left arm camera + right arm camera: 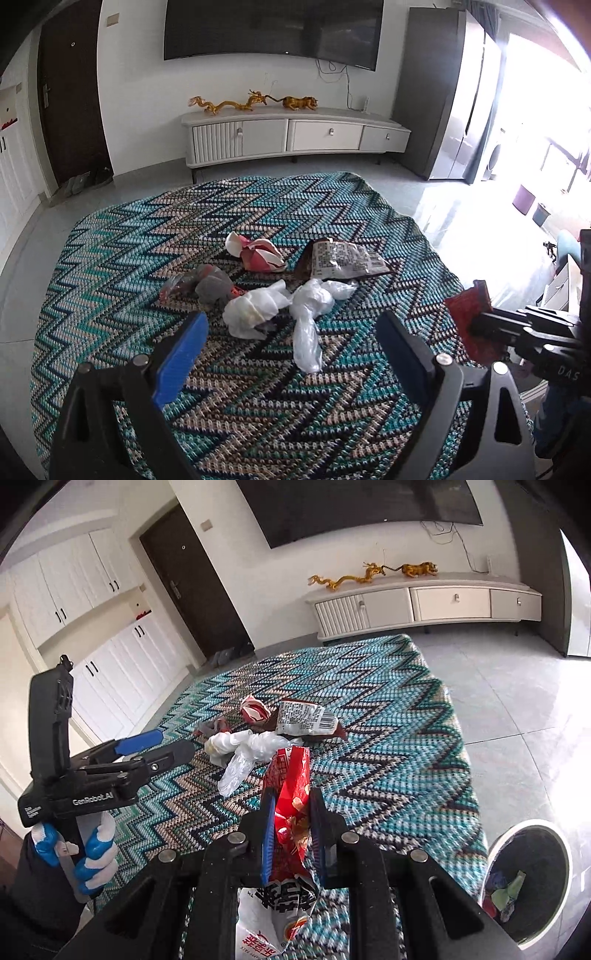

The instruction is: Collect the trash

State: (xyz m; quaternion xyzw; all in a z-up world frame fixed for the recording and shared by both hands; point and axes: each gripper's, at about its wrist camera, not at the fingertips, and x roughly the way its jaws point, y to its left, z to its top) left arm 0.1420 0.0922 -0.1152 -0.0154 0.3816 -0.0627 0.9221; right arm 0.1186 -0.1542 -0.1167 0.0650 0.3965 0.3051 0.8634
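The right claw (291, 812) tilts downward over the zigzag rug (388, 738), pinching a red snack wrapper (290, 794) between its narrowed pads. Beside it, a gloved hand (92, 853) grips the left claw (291, 332), angled down with jaws wide and empty. More trash (280, 291) lies heaped mid-rug. A bin (528, 882) stands at the rug's edge.
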